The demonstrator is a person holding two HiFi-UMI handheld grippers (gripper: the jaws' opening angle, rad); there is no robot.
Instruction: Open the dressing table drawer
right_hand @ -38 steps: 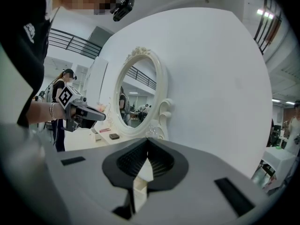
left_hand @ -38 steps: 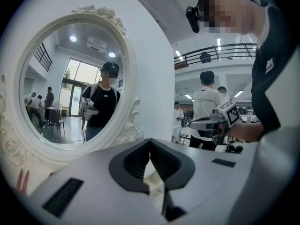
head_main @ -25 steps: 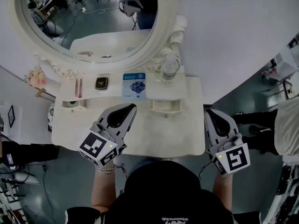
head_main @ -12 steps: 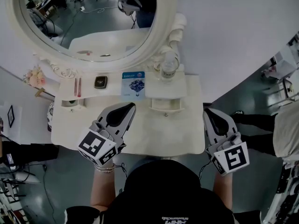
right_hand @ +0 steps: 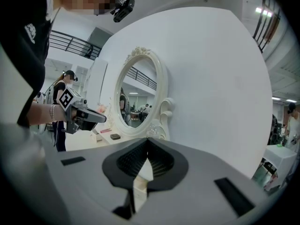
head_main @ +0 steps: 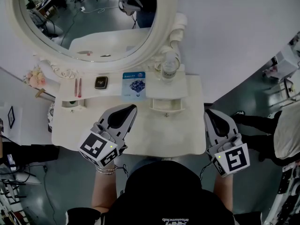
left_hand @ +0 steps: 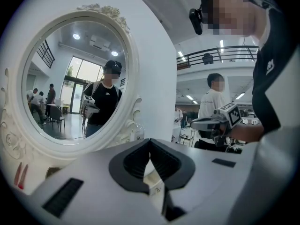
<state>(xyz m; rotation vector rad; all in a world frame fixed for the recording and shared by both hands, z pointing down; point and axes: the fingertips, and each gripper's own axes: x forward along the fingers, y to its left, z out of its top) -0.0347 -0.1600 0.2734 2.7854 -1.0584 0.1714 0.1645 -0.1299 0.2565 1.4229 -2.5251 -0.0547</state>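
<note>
The white dressing table (head_main: 183,137) stands under an oval mirror (head_main: 93,18). A small raised drawer (head_main: 167,105) with a round knob (head_main: 166,116) sits on its top at the right. My left gripper (head_main: 133,107) hovers over the tabletop left of that drawer, shut and empty; its jaw tips meet in the left gripper view (left_hand: 150,140). Off the table's right front corner, my right gripper (head_main: 208,111) is also shut with nothing in it (right_hand: 148,139). Neither touches the drawer.
A blue packet (head_main: 134,85), a dark compact (head_main: 101,83), pink sticks (head_main: 78,87) and a clear bottle (head_main: 169,68) line the back shelf. A second small drawer unit (head_main: 70,102) is at the left. Another person (head_main: 281,130) stands to the right.
</note>
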